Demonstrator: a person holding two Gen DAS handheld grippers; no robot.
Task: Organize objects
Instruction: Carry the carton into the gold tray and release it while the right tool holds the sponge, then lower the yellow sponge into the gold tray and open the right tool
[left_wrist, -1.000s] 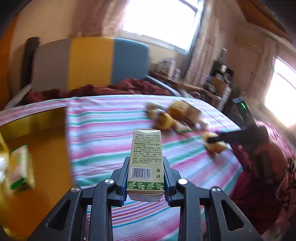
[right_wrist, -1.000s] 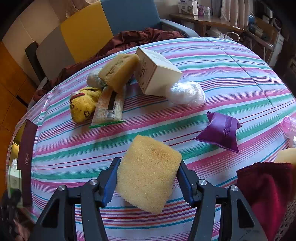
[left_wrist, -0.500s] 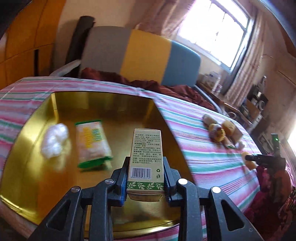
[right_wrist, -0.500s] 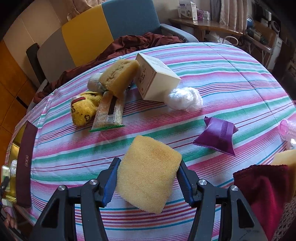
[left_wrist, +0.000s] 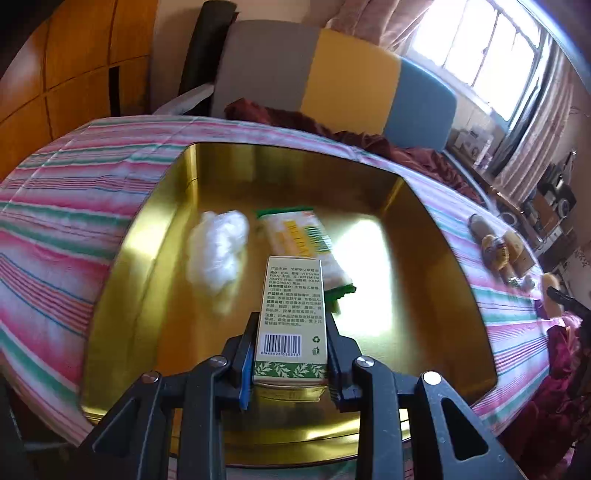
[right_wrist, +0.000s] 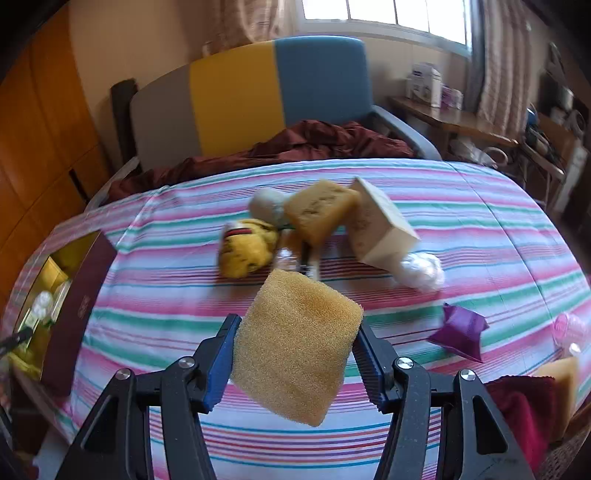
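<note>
Left wrist: left tongs (left_wrist: 291, 354) clenched on green-printed carton (left_wrist: 292, 317) above gold tray (left_wrist: 458, 295); ahead, already inside, white wad (left_wrist: 218, 251) and snack packet (left_wrist: 306, 243).

Right wrist: right tongs (right_wrist: 295, 354) grasping yellow sponge (right_wrist: 295, 343); beyond, unsorted on striped bed (right_wrist: 480, 221): plush toy (right_wrist: 247, 251), cream box (right_wrist: 380, 232), purple pouch (right_wrist: 460, 332).

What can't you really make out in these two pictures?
- Left wrist view: the green box's small print is too fine to read, and the box hides part of the snack packet behind it.
- Left wrist view: the toys far right are tiny and blurred.
- Right wrist view: the gold tray is mostly hidden by its maroon lid.
</note>
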